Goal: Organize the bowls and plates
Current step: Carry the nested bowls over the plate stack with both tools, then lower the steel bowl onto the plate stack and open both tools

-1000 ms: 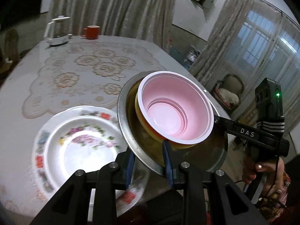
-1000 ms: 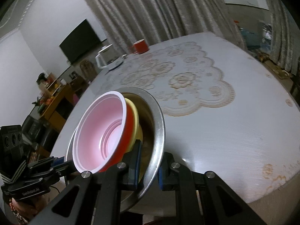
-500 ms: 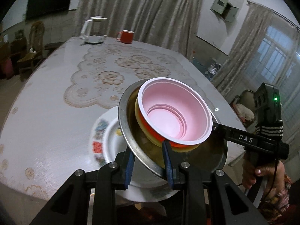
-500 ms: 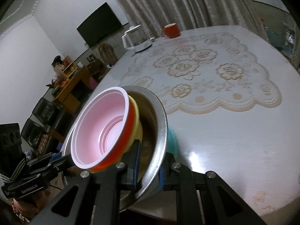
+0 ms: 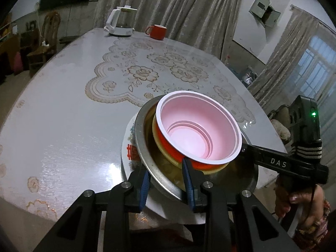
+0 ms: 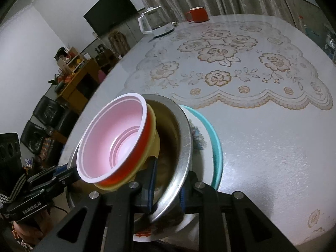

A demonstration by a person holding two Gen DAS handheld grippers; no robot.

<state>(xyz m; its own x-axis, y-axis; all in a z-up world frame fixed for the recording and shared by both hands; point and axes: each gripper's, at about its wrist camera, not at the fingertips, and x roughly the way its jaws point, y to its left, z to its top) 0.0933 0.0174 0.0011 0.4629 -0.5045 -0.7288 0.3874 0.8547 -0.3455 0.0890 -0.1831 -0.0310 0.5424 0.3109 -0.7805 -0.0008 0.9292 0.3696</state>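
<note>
Carried between both hands, the steel basin with its nested bowls has travelled across the tabletop since a second ago, when it hung beside the flowered plate; now it sits over that plate, which shows only as a crescent on the far side of the rim, teal-edged in the right wrist view. Inside the basin a yellow bowl holds a pink-lined red bowl, so the smaller pieces ride as one load and need no separate trips. Left tongs straddle the near rim, one blue pad outside the wall and one inside against the yellow bowl, closed on the metal. Right tongs bracket the opposite rim in the same way; their jaws have just been easing apart, with the rim between them, and the outer pad now seems to stand slightly off the wall, so that grip looks released. Two holds on opposite sides make sense for a wide, shallow, slippery basin that one pinch would let tip. Judging by the overlap, the basin is resting on or just above the plate, though contact beneath is hidden. A kettle and red mug stand well apart at the far edge.
</note>
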